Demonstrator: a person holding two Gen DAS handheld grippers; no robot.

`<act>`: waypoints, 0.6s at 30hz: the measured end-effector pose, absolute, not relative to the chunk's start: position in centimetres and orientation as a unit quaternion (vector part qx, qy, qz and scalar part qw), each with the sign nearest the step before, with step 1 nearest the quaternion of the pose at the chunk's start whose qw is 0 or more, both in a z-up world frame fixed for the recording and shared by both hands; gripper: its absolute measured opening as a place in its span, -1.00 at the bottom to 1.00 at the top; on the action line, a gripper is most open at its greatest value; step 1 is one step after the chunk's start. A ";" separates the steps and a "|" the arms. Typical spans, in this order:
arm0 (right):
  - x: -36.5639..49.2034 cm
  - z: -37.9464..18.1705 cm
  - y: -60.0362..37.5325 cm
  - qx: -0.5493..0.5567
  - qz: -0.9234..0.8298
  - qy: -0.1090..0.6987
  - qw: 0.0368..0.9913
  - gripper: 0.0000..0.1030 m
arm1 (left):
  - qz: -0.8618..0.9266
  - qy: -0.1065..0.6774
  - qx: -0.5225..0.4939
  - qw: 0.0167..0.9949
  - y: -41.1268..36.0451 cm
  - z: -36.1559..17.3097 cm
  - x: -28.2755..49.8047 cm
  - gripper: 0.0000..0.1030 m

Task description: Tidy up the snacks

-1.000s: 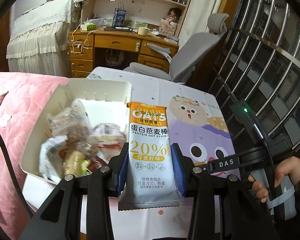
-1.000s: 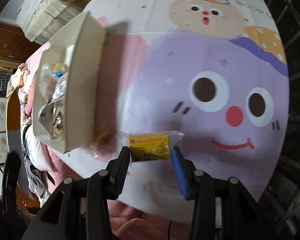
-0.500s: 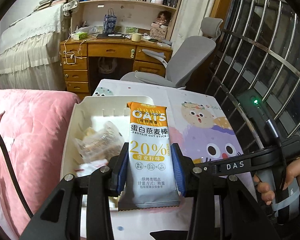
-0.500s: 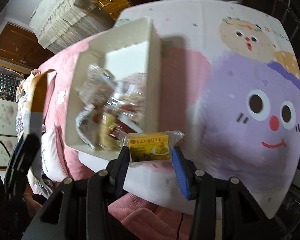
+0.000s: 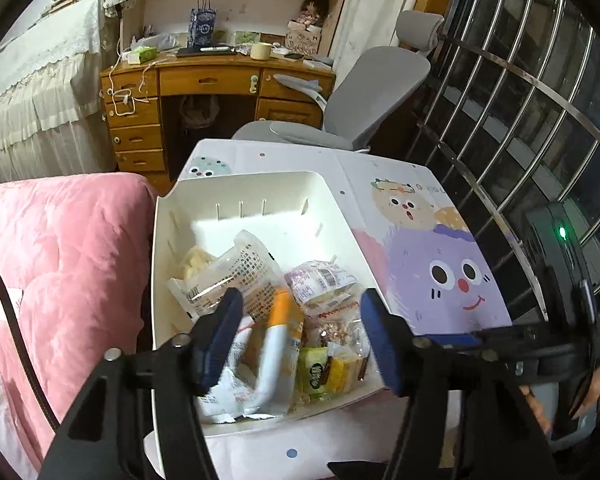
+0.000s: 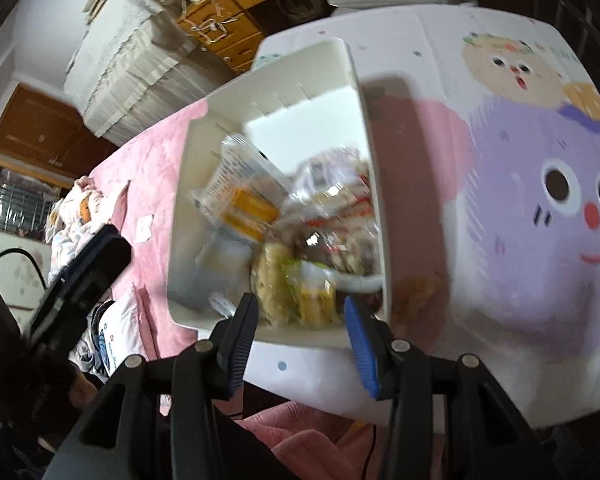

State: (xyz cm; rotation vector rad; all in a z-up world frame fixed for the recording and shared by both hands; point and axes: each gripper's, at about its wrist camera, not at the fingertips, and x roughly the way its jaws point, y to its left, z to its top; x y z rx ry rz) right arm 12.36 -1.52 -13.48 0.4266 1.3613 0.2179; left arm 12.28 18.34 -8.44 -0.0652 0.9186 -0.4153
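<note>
Black and blue-padded, the left gripper (image 5: 300,336) hangs over the near end of the white bin (image 5: 168,248), its jaws having just sprung wide apart; nothing is pressed between the pads. Below the gap the oat bar (image 5: 278,350), blurred, lies tilted among the other wrapped snacks (image 5: 324,292) in the bin's near half. The right gripper (image 6: 300,320) hovers above the bin's near edge, jaws likewise just widened and gripping nothing; a small yellow packet (image 6: 248,210), blurred, shows in mid-bin, and whether it has landed I cannot tell. The bin sits at the left edge of the table (image 5: 380,176), beside the purple cartoon face (image 5: 440,276) and touching a pink quilt (image 5: 60,248). Beyond stand a grey chair (image 5: 372,88) and a wooden desk (image 5: 208,80).
</note>
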 end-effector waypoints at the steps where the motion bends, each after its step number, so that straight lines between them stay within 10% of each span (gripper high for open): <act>1: 11.9 -13.6 -1.7 0.197 0.093 0.623 0.751 -0.02 | -0.200 0.445 -0.032 0.872 18.2 -8.5 12.3 0.32; 18: -0.1 -8.6 -7.4 0.144 0.037 0.586 0.797 0.73 | -0.157 0.494 0.011 0.855 11.2 -3.1 5.6 0.72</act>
